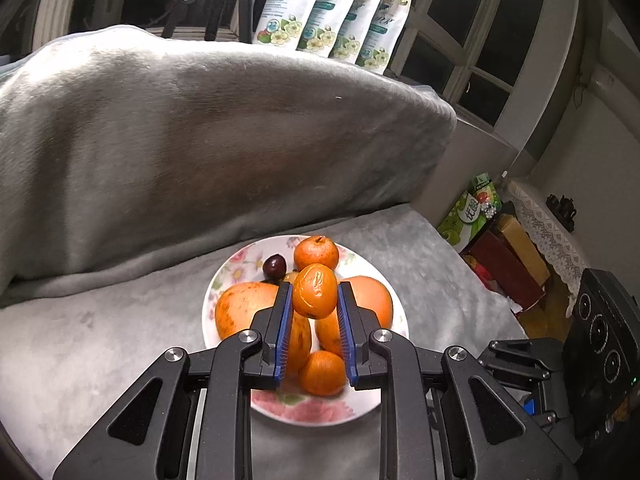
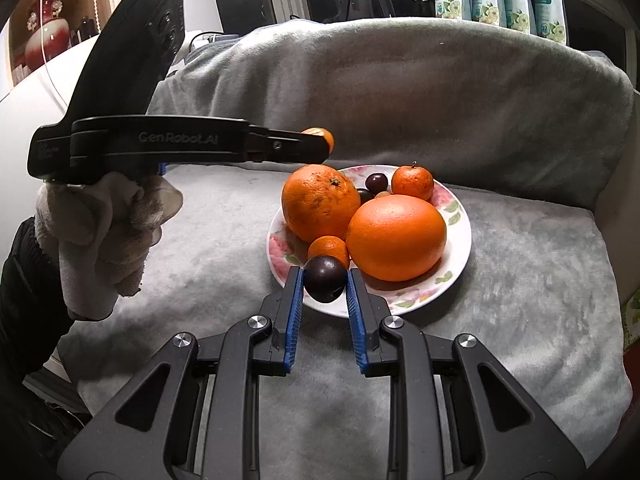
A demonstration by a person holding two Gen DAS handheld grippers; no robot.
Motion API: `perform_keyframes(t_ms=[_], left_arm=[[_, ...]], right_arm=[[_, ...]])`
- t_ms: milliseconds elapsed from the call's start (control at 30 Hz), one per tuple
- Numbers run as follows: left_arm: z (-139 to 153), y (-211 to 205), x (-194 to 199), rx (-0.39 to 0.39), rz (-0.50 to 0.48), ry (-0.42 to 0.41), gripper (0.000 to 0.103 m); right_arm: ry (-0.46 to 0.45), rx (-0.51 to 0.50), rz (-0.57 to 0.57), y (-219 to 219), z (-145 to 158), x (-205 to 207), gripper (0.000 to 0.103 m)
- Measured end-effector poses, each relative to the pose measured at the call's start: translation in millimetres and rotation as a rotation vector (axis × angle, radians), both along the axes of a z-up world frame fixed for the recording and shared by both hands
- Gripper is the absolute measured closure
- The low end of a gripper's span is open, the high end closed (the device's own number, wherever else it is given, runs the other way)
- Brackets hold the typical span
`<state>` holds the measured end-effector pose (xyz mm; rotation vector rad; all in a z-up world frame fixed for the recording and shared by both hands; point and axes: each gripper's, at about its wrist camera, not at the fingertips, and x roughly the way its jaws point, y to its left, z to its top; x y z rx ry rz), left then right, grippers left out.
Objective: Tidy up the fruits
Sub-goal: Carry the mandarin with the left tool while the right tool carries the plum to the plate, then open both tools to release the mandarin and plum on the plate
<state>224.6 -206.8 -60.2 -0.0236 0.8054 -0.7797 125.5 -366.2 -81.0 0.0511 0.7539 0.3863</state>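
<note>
A flowered white plate (image 1: pixel 224 272) (image 2: pixel 460 216) rests on a grey plush seat. It holds two big oranges (image 2: pixel 320 202) (image 2: pixel 396 236), two small tangerines (image 2: pixel 412 182) (image 2: pixel 328 250) and dark plums (image 2: pixel 377 182). My left gripper (image 1: pixel 314 292) is shut on a small wrinkled tangerine (image 1: pixel 315 290), held above the plate; in the right wrist view that gripper (image 2: pixel 326 140) hangs over the plate's left side, tangerine (image 2: pixel 320 134) at its tip. My right gripper (image 2: pixel 324 280) is shut on a dark plum (image 2: pixel 325 283) at the plate's near edge.
A grey blanket (image 1: pixel 200 128) covers the sofa back behind the plate. Several printed pouches (image 1: pixel 332 12) stand on the window ledge. Boxes (image 1: pixel 508 256) and a black appliance (image 1: pixel 600 340) sit right of the seat. A gloved hand (image 2: pixel 104 236) holds the left gripper.
</note>
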Motion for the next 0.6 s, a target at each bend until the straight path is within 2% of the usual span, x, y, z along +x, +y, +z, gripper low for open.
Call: perform_keyframes(t_ms=[600], left_arm=[[0,-11,7,0.008,0.0,-0.005,0.082]], right_arm=[[-0.001,-0.021,-0.006,1,-3,9,0.08]])
